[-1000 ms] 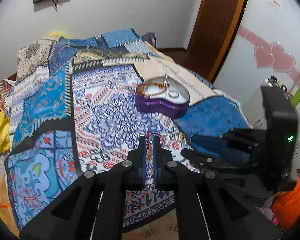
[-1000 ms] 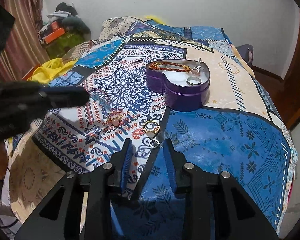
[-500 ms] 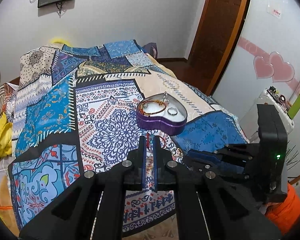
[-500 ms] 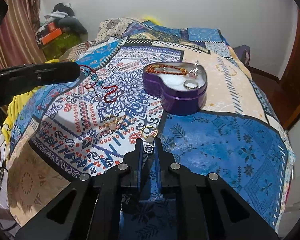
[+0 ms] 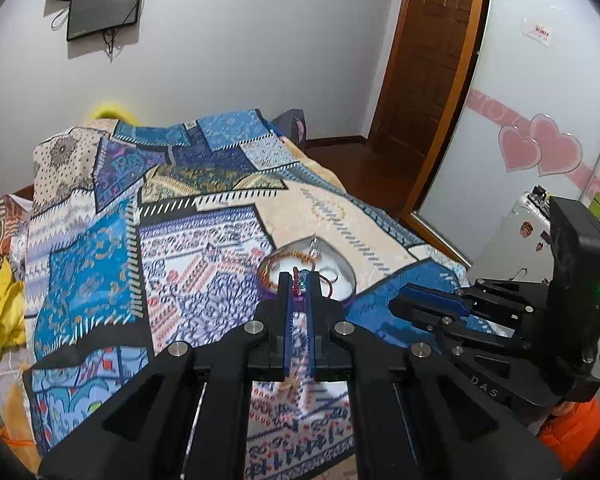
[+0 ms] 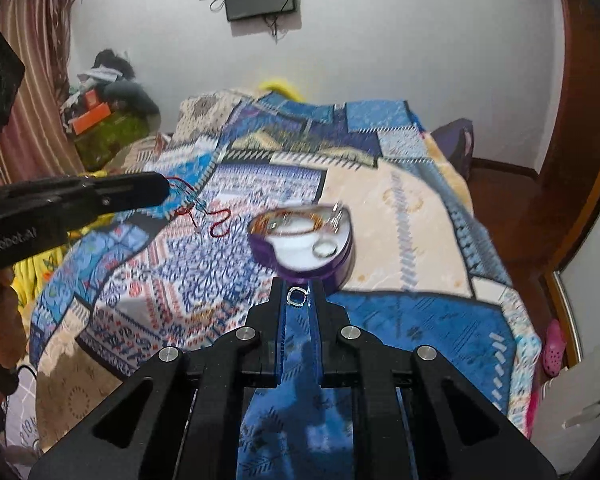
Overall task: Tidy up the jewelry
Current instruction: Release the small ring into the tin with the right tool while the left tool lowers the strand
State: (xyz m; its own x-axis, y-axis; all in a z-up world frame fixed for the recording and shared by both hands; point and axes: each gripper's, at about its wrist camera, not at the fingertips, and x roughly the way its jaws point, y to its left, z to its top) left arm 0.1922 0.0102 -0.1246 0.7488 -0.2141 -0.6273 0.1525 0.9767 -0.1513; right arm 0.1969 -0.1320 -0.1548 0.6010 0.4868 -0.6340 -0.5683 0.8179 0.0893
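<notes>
My left gripper (image 5: 299, 286) pinching thin red cord bracelet (image 6: 214, 220) with small blue beads, cord dangling above patchwork bedspread (image 6: 400, 320). My right gripper (image 6: 298, 294) clamping small squarish silver ring (image 6: 297, 295) at fingertips. Purple heart-shaped tin (image 6: 302, 246), white-lined, sitting on bedspread, holding orange beaded bracelet (image 6: 296, 230), round silver ring (image 6: 326, 249) and clear sparkly piece near rim.
</notes>
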